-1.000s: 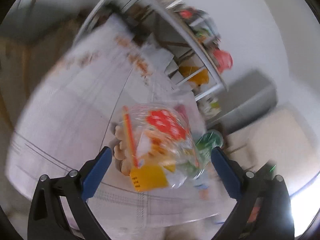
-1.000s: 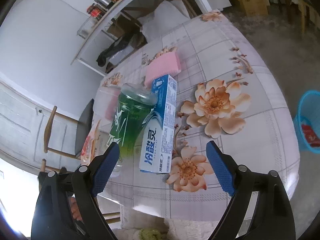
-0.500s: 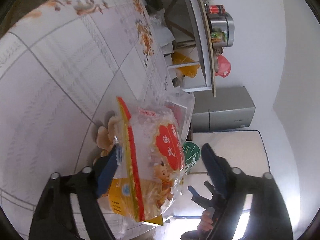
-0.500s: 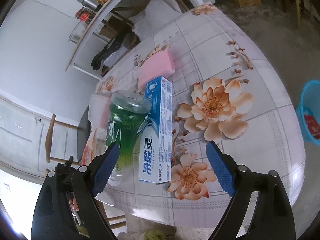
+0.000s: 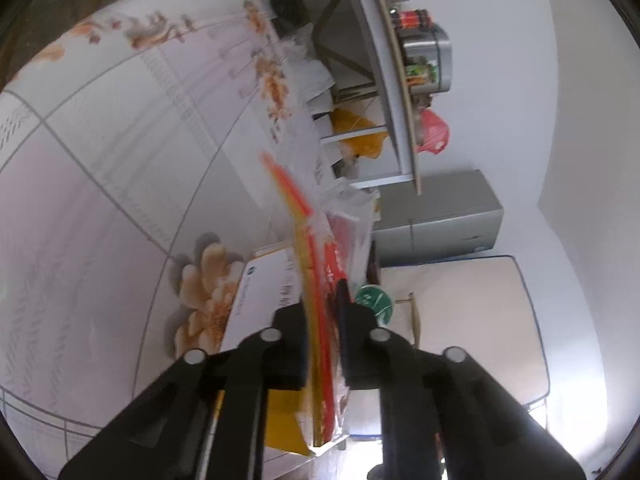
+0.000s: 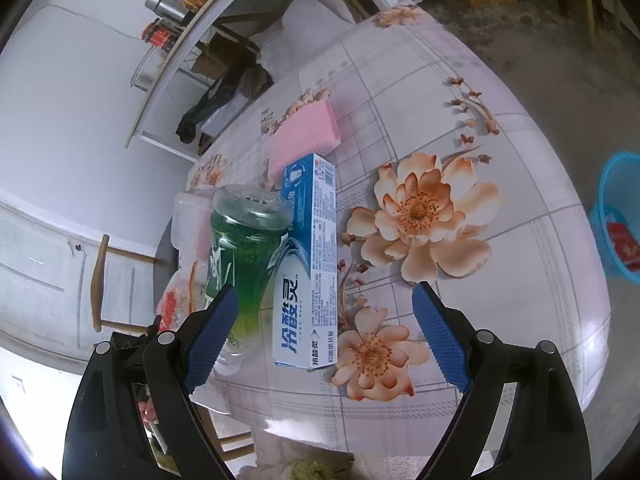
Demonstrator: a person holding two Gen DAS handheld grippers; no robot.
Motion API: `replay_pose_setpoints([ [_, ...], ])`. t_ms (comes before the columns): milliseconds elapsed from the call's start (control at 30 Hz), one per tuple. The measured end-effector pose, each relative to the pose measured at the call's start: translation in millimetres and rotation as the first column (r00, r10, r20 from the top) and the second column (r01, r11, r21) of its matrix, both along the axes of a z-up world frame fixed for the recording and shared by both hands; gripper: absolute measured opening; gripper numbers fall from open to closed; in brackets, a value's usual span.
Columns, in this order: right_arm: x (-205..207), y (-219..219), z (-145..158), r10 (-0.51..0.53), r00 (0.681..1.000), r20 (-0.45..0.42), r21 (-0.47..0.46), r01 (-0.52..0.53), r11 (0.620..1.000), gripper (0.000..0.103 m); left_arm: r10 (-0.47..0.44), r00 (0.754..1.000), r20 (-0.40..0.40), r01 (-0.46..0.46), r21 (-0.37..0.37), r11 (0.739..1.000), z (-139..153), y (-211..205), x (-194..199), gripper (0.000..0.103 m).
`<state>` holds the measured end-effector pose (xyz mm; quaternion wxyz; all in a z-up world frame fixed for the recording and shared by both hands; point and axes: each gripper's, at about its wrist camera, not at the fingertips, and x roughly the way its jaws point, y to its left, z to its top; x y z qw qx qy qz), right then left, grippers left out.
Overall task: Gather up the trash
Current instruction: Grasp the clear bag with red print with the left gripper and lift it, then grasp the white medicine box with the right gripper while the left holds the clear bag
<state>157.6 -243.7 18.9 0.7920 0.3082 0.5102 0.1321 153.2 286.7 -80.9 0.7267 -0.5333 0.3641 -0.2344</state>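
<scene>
My left gripper [image 5: 322, 304] is shut on a clear snack bag [image 5: 316, 248] with red and yellow print, seen edge-on between the fingers. The bag also shows in the right wrist view [image 6: 176, 300], beyond the bottle. My right gripper [image 6: 324, 320] is open and empty above the table's near edge. Between its fingers lie a green plastic bottle [image 6: 240, 264] on its side and a blue-and-white toothpaste box [image 6: 308, 264]. The bottle's cap end [image 5: 374, 300] and the box [image 5: 260, 296] show in the left wrist view.
A pink sponge [image 6: 308, 140] lies behind the box on the floral tablecloth [image 6: 480, 120]. A blue bin [image 6: 620, 216] with red trash stands on the floor at right. A clear tub [image 6: 188, 220], a wooden chair [image 6: 104, 280] and a shelf [image 5: 396, 80] with jars are nearby.
My left gripper has closed on the snack bag, which has turned edge-on between the fingers. My right gripper has hardly moved and stays open.
</scene>
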Motion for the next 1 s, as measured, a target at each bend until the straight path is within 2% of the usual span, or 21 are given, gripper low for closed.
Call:
replay_pose_setpoints([
  [167, -9, 23, 35, 0.075, 0.989, 0.126, -0.002, -0.075, 0.997, 0.084, 0.035, 0.997, 0.073, -0.032, -0.044, 0.999, 14, 10, -10, 0.004],
  [300, -13, 78, 67, 0.244, 0.944, 0.222, -0.046, -0.240, 0.970, 0.084, 0.089, 0.990, 0.111, -0.081, -0.069, 0.994, 23, 21, -21, 0.003],
  [433, -7, 144, 72, 0.406, 0.887, 0.219, -0.081, -0.398, 0.914, 0.084, 0.164, 0.974, 0.156, -0.155, -0.066, 0.986, 36, 37, -37, 0.003],
  [533, -1, 196, 61, 0.508, 0.844, 0.172, -0.072, -0.504, 0.861, 0.084, 0.246, 0.953, 0.175, -0.246, -0.022, 0.969, 47, 50, -54, 0.003],
  [633, 7, 251, 44, 0.584, 0.806, 0.096, -0.105, -0.575, 0.811, 0.084, 0.334, 0.925, 0.180, -0.352, 0.077, 0.933, 57, 60, -73, 0.003],
  [800, 23, 325, 12, 0.641, 0.766, -0.042, -0.163, -0.638, 0.752, 0.084, 0.442, 0.871, 0.215, -0.489, 0.288, 0.824, 72, 66, -99, 0.003],
  [900, 30, 356, -6, 0.638, 0.764, -0.097, -0.228, -0.641, 0.733, 0.085, 0.473, 0.850, 0.233, -0.527, 0.352, 0.773, 77, 69, -110, 0.003],
  [933, 33, 364, -12, 0.625, 0.773, -0.110, -0.260, -0.629, 0.732, 0.086, 0.484, 0.843, 0.236, -0.539, 0.373, 0.756, 78, 68, -112, 0.003],
  [1000, 38, 369, -24, 0.578, 0.805, -0.131, -0.297, -0.588, 0.752, 0.087, 0.496, 0.837, 0.230, -0.546, 0.398, 0.737, 75, 73, -118, 0.003],
])
